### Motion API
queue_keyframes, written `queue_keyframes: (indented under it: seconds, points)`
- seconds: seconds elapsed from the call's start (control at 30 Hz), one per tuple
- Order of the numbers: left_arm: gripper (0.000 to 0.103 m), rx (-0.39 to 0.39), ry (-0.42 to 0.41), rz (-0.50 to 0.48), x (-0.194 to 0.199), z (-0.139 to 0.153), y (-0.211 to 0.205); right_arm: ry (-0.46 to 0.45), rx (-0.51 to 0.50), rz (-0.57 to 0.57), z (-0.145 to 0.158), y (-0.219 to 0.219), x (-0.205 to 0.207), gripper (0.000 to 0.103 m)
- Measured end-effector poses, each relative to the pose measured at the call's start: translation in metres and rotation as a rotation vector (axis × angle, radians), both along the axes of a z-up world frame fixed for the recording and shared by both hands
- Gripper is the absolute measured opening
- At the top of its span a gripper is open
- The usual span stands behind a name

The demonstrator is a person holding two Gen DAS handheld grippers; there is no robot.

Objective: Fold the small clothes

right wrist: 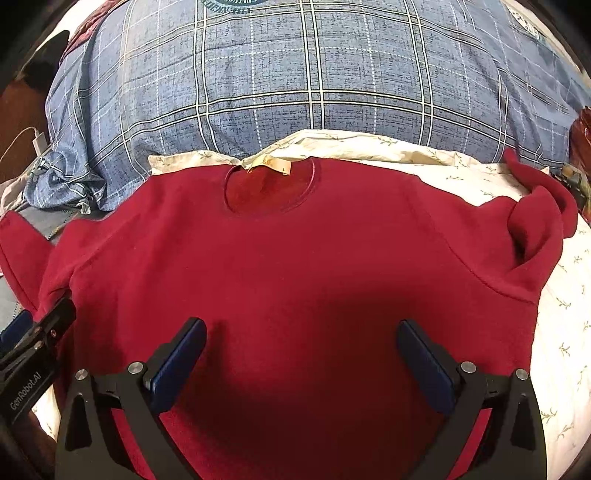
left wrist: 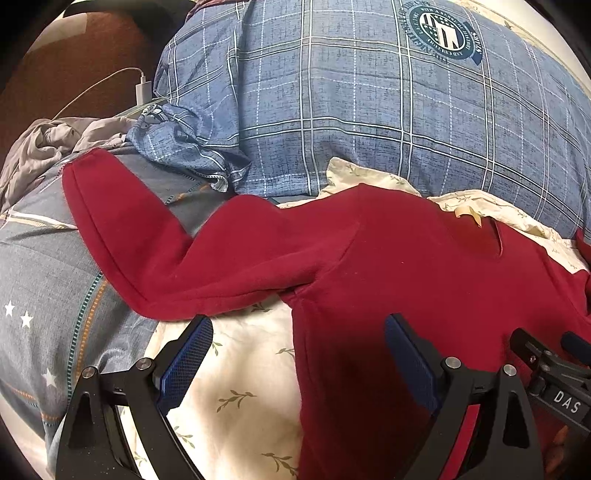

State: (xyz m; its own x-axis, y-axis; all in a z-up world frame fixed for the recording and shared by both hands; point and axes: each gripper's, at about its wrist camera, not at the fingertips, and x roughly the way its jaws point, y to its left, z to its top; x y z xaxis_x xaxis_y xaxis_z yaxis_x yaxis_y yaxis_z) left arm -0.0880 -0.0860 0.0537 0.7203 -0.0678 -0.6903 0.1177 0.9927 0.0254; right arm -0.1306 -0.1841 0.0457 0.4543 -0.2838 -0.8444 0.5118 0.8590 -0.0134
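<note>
Red fleece: one sweater lies flat, front up, on the cream leaf-print sheet of the bed, neck toward one blue plaid duvet. Two sleeves are spread outward. My right hand-held gripper hovers released over the chest; my left hand-held gripper is also released, straddling the sweater's side edge. One white charger sits beyond.

Blue plaid duvet was bunched up at the back, round crest logo printed on it. Cream leaf-print sheet covered the bed in front. Grey star-print bedding lay left, crumpled grey cloth behind it. White charger with cable sat far left.
</note>
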Motion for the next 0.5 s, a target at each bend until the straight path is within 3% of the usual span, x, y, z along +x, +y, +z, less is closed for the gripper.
queue_keyframes:
  seconds: [0.5]
  points:
    - [0.094, -0.010, -0.008, 0.013, -0.0022, 0.0019, 0.0030, 0.002, -0.009, 0.018, 0.0019, 0.0069, 0.0014, 0.103]
